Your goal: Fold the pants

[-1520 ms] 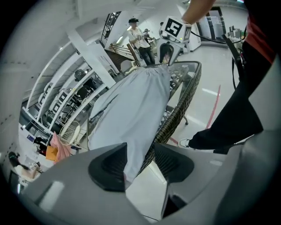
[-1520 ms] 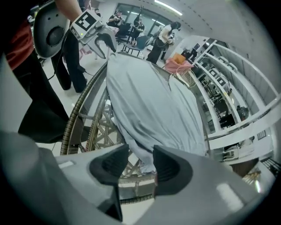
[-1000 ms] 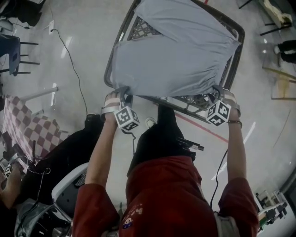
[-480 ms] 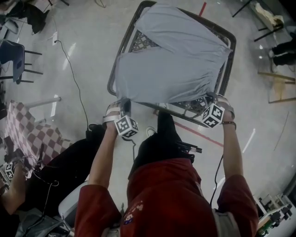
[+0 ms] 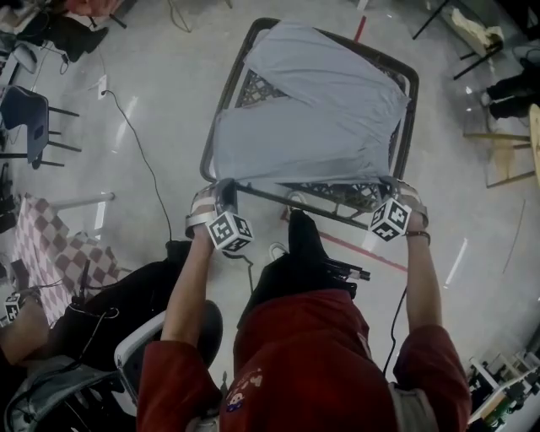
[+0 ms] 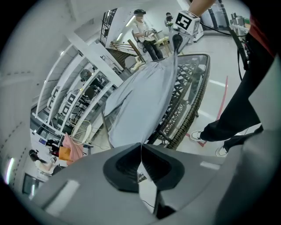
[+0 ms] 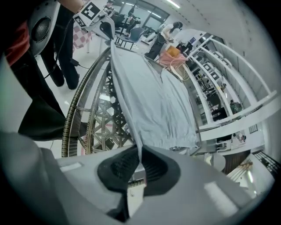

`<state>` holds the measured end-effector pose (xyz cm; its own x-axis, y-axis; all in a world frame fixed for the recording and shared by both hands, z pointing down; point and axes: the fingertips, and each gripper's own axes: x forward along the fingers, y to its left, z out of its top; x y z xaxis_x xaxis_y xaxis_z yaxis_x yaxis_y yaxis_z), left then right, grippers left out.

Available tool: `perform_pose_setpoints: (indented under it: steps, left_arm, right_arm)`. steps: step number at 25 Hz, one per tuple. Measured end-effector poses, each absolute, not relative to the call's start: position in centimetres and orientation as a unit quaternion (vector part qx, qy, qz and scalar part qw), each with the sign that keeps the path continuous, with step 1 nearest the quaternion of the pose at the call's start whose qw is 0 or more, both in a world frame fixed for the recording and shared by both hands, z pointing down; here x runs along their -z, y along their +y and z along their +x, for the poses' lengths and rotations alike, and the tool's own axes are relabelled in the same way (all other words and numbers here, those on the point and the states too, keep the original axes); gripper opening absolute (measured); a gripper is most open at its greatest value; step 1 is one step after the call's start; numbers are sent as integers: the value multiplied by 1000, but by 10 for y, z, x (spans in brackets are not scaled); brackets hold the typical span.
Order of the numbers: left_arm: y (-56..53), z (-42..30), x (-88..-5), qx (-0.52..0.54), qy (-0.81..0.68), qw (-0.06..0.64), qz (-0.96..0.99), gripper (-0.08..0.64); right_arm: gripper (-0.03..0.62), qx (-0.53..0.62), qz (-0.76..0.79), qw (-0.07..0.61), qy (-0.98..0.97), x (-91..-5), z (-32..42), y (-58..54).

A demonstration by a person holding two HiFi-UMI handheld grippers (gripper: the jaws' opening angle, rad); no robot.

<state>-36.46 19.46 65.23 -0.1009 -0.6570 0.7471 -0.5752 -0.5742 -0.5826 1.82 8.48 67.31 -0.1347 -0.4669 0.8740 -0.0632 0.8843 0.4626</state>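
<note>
Left gripper (image 6: 141, 150): jaws clamped tight on one near corner of the grey pants (image 5: 312, 118). Right gripper (image 7: 139, 159): jaws have just been closing, pinching the other near corner. Hem stretched between both jaws. The rest spreads ahead of them over the wicker table (image 5: 221, 99).

A pale, glossy workshop floor under strip lighting

The shiny light-grey floor (image 5: 160, 76) carries a strip of red tape (image 5: 363, 251) and a thin black cable (image 5: 154, 181) snaking across it. A dark wicker-lattice tabletop (image 5: 223, 105) with a rounded rim stands in the middle. To one side are a dark blue chair (image 5: 18, 110) and a red-and-white checked cloth (image 5: 46, 245); on the other side is a bare wooden frame (image 5: 506, 156). Farther off, white metal railings (image 7: 232, 74) run along the room, and long ceiling lights (image 7: 174, 4) glow overhead.
</note>
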Motion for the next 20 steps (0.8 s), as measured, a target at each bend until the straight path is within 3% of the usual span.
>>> perform_pose_setpoints:
  steps: [20]
  left_arm:
    - [-1, -382, -550, 551, 490, 127, -663, 15]
  right_arm:
    - [21, 122, 320, 558, -756, -586, 16, -13]
